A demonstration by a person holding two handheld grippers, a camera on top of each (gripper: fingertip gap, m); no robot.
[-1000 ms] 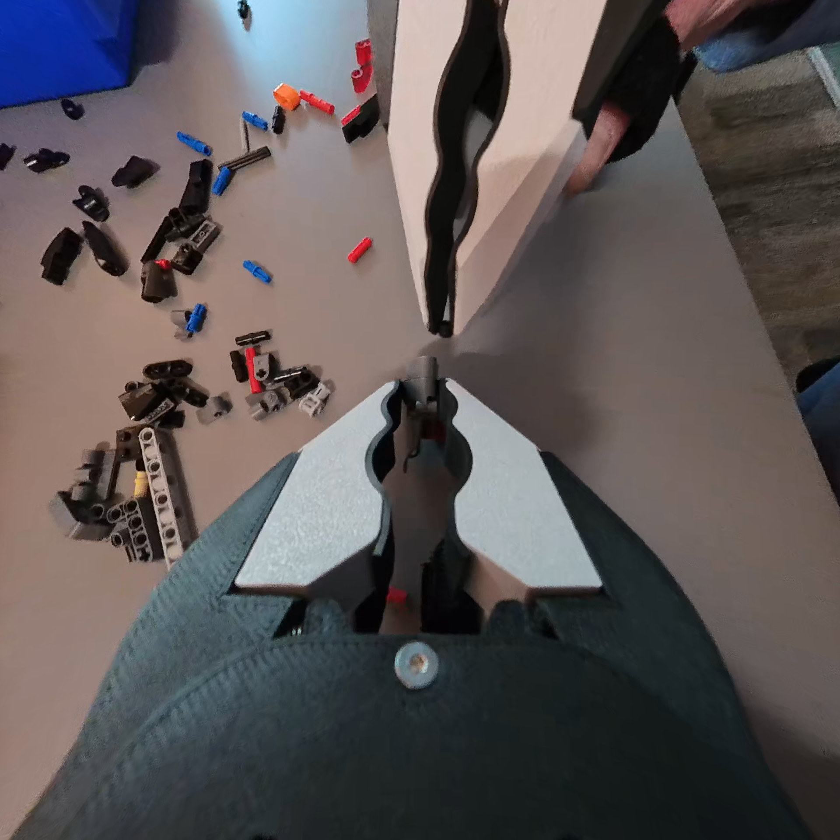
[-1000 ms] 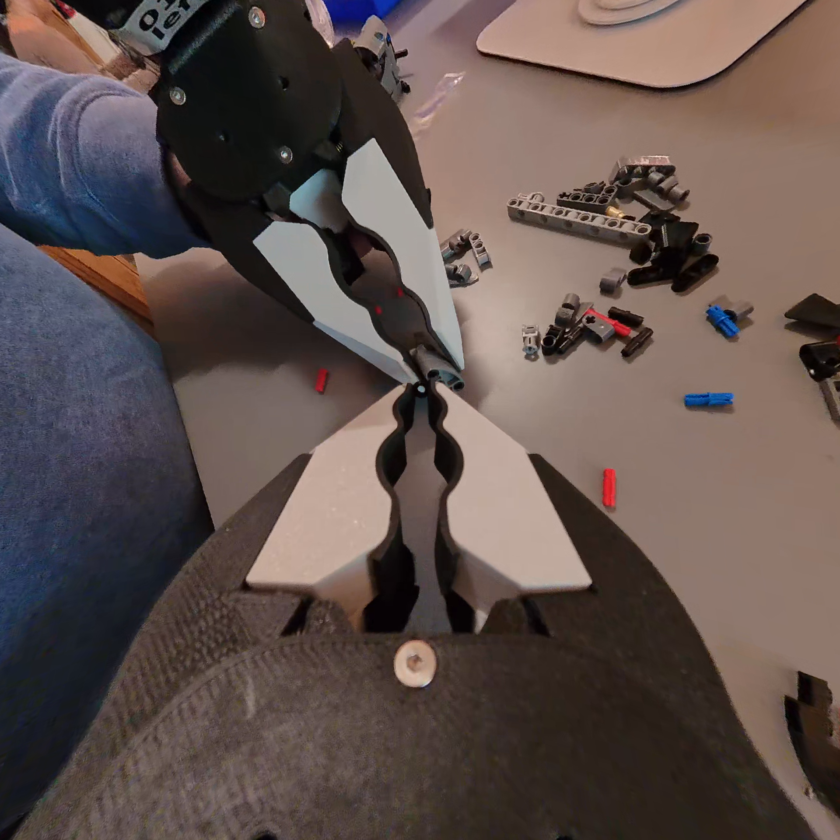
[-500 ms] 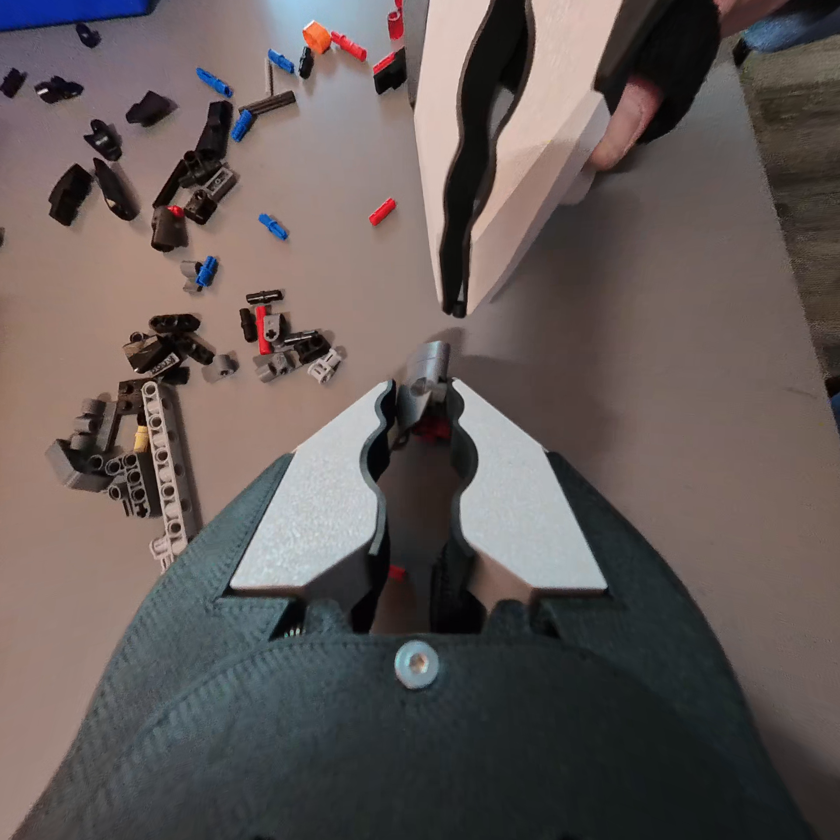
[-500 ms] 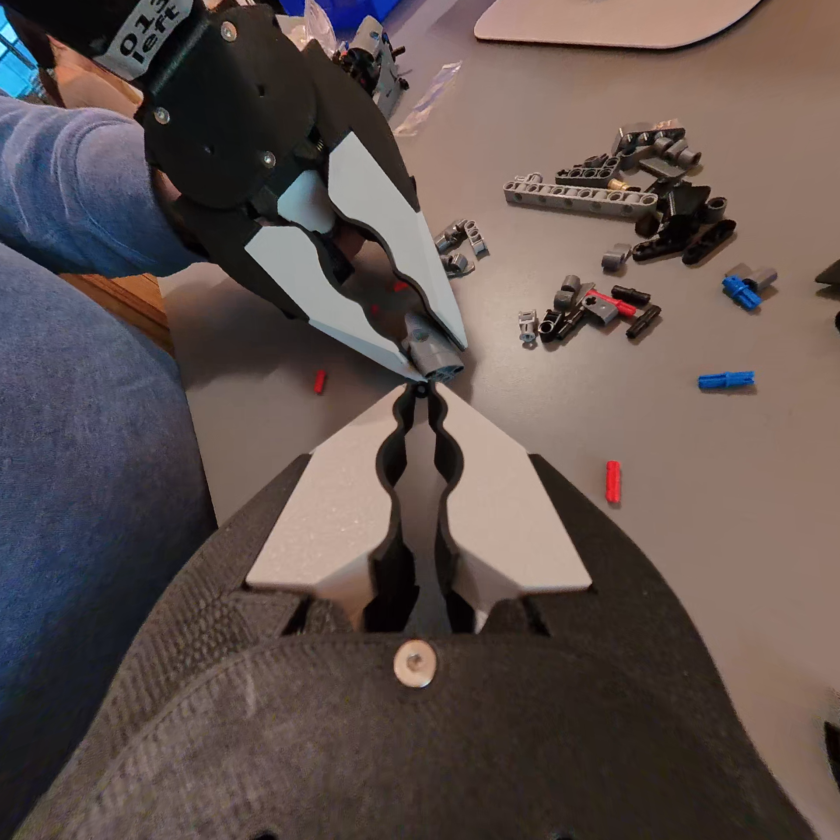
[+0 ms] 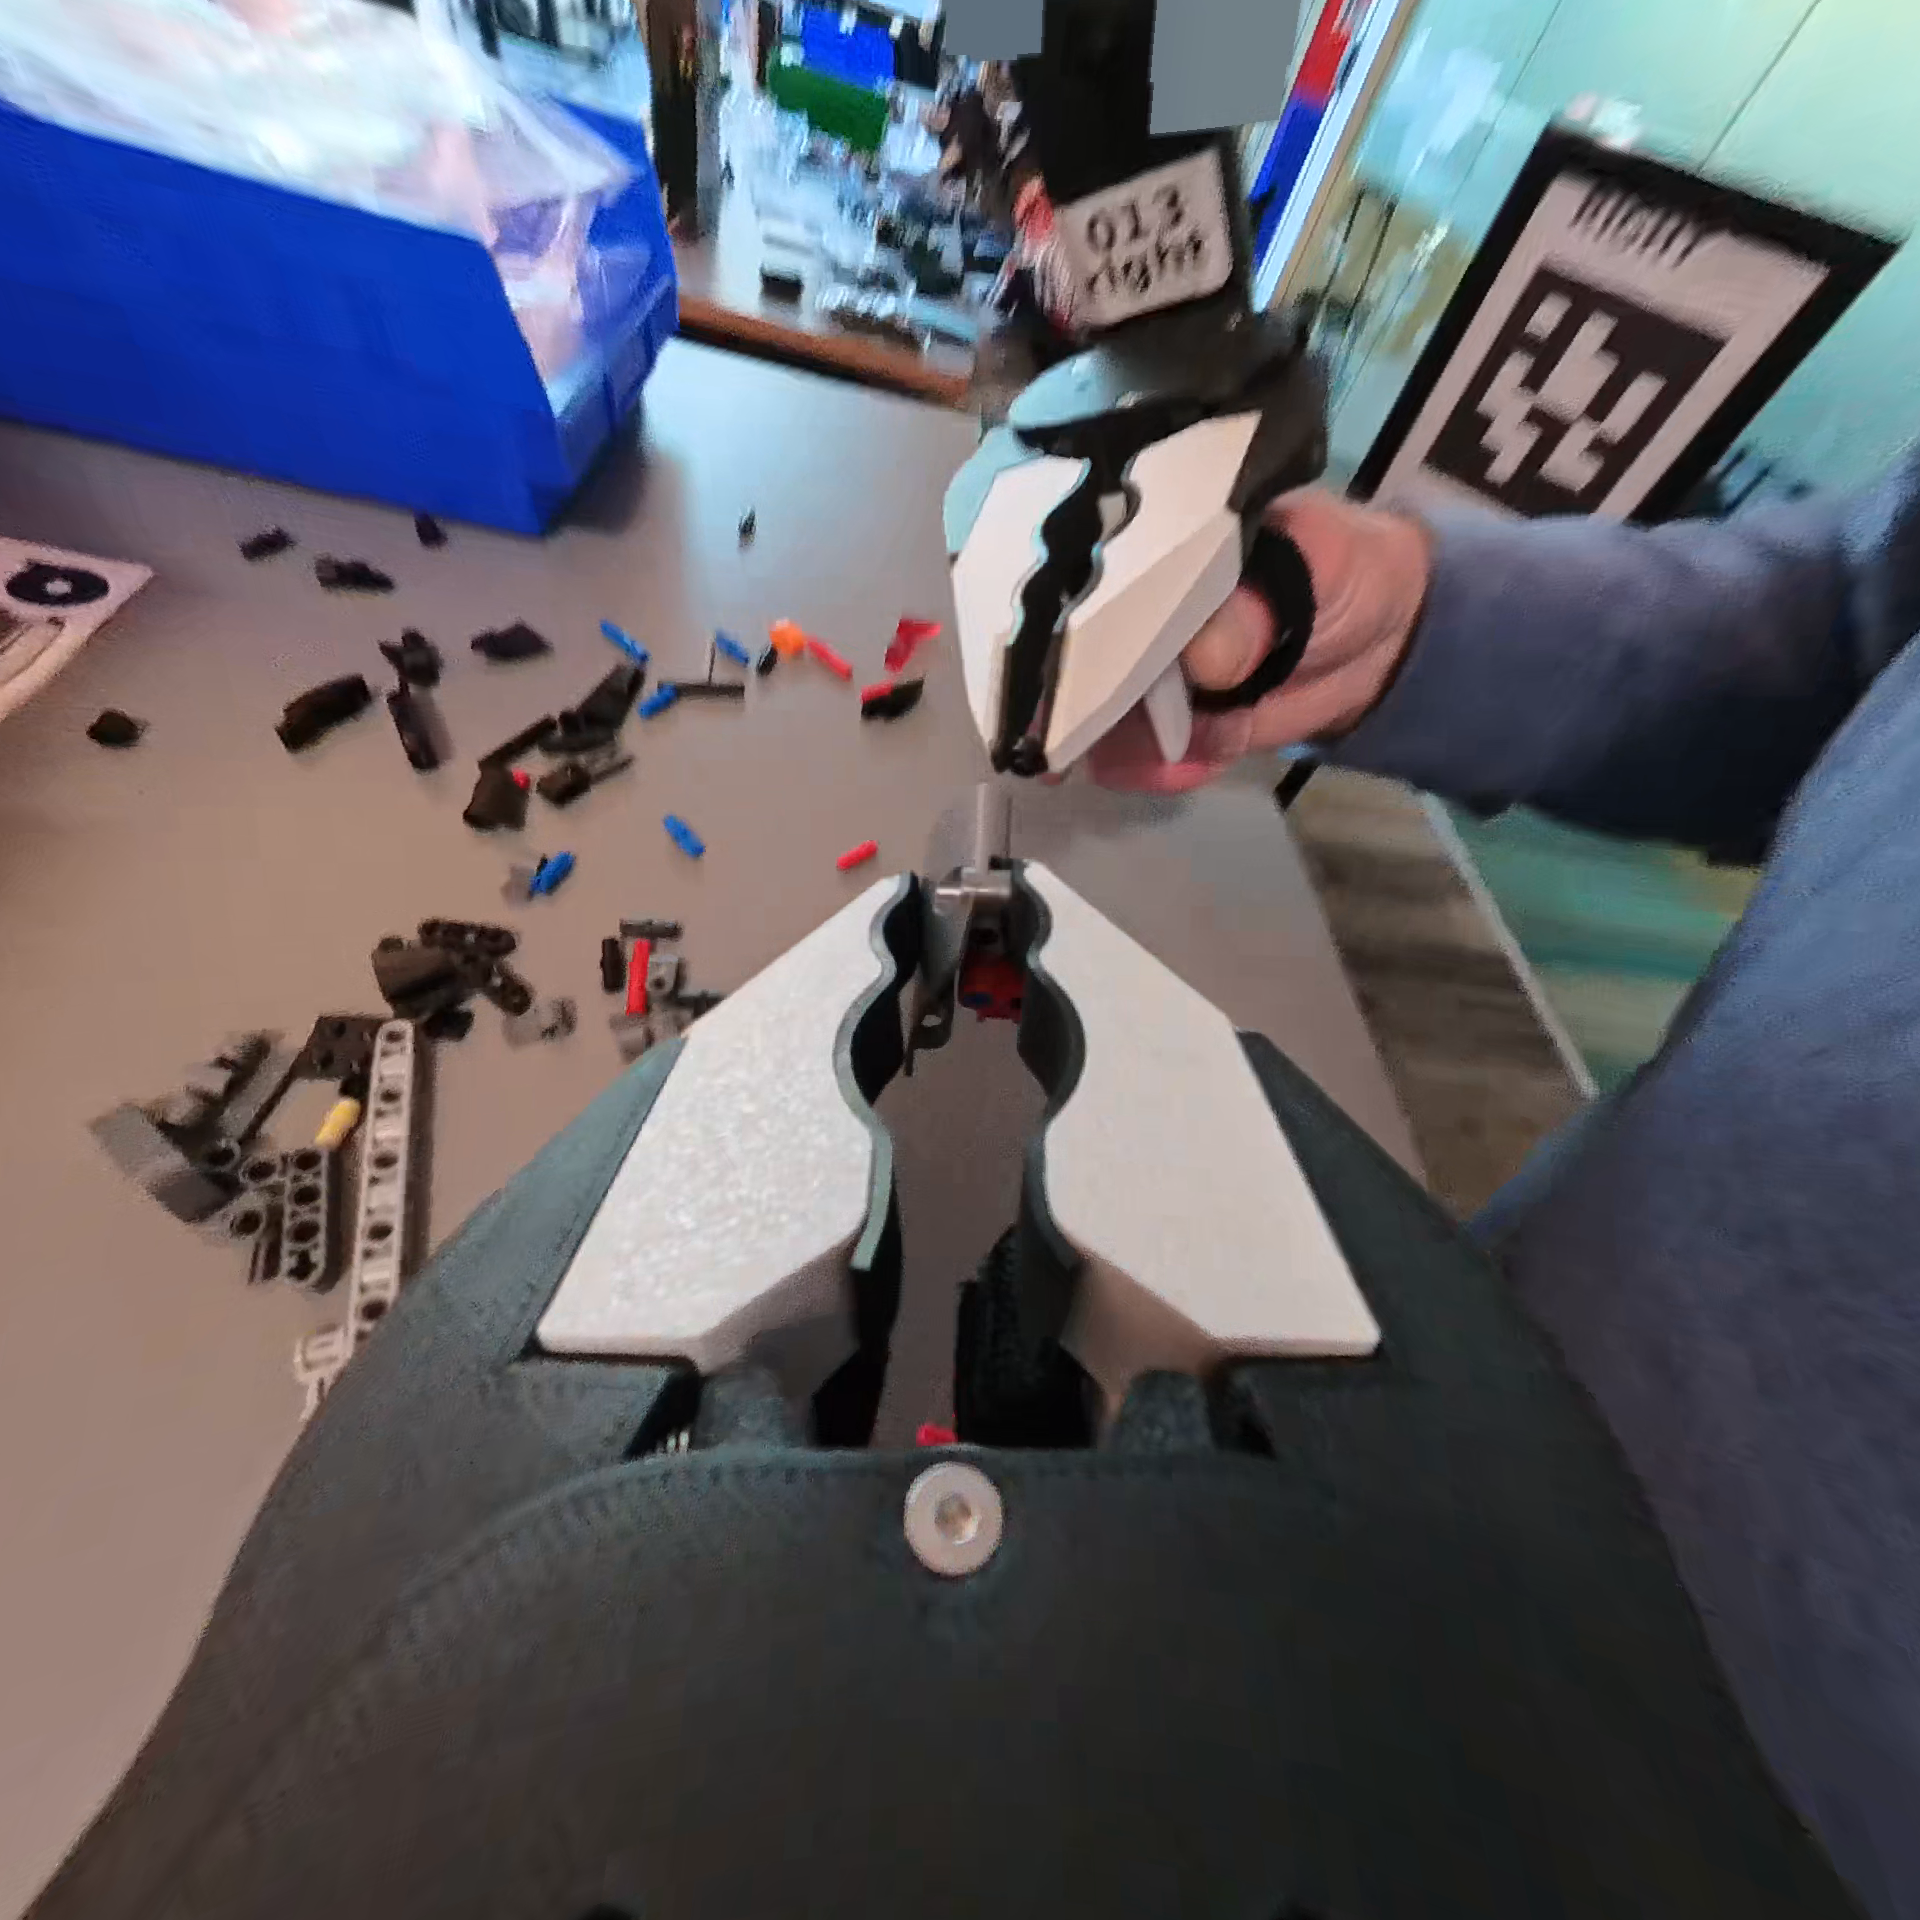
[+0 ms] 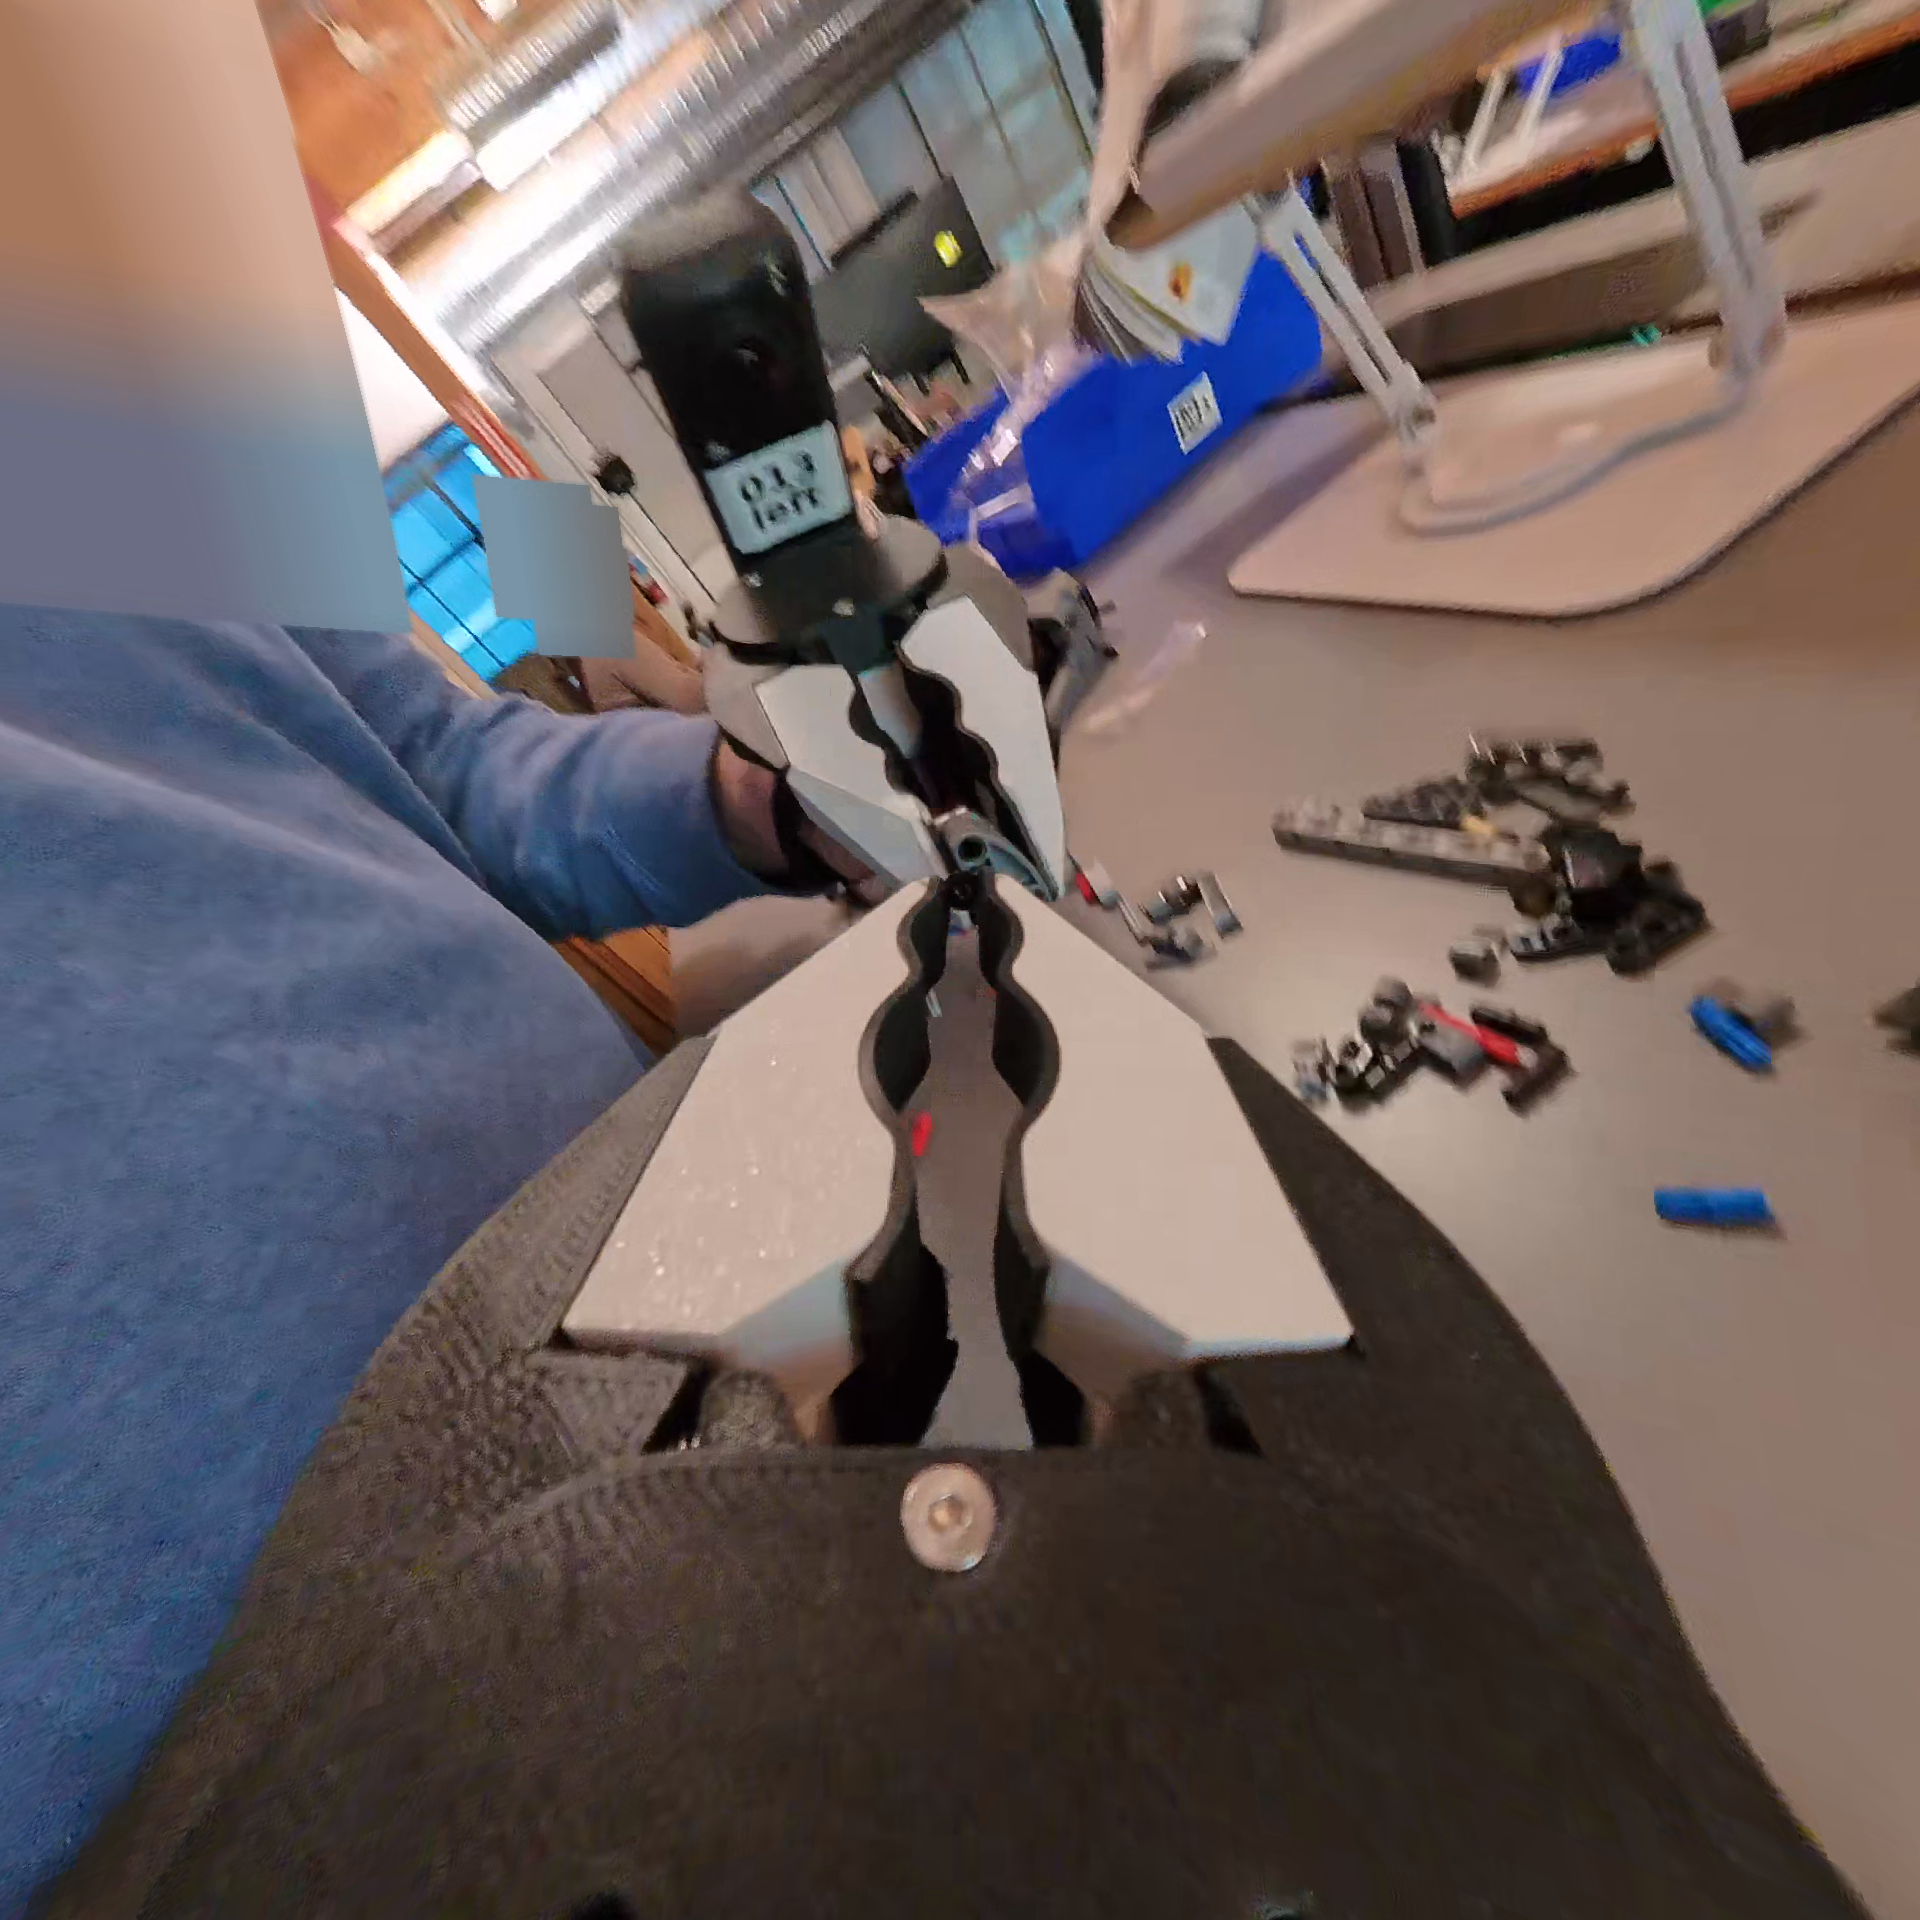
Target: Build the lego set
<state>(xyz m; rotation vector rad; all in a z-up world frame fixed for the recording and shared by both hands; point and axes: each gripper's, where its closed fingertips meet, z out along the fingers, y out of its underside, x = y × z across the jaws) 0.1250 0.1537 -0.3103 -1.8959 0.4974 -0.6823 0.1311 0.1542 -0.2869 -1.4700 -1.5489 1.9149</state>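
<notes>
My left gripper [image 5: 971, 883] is shut on a small grey lego piece [image 5: 982, 831] with a red part [image 5: 987, 987] behind it between the jaws. The piece pokes out past the tips. My right gripper [image 6: 961, 902] is shut on a small black pin [image 6: 961, 889]. The two grippers point at each other, tip to tip, raised above the grey table [image 5: 1143, 831]. In the right wrist view the left gripper [image 6: 987, 847] holds the grey piece [image 6: 977, 850] just beyond the pin. In the left wrist view the right gripper [image 5: 1023, 758] hangs just above the grey piece.
Loose lego parts lie on the table: a grey and black pile [image 5: 301, 1143], black pieces [image 5: 520, 727], blue pins [image 5: 681, 833], a red pin [image 5: 857, 854]. A blue bin [image 5: 312, 343] stands behind. The right wrist view shows the pile [image 6: 1507, 831] and a white stand base [image 6: 1558, 520]. Both grippers' tips are close together, under 4 cm apart.
Both grippers have tilted up from the table, so the room behind now shows. Their tips have stayed close together, each still gripping its piece.
</notes>
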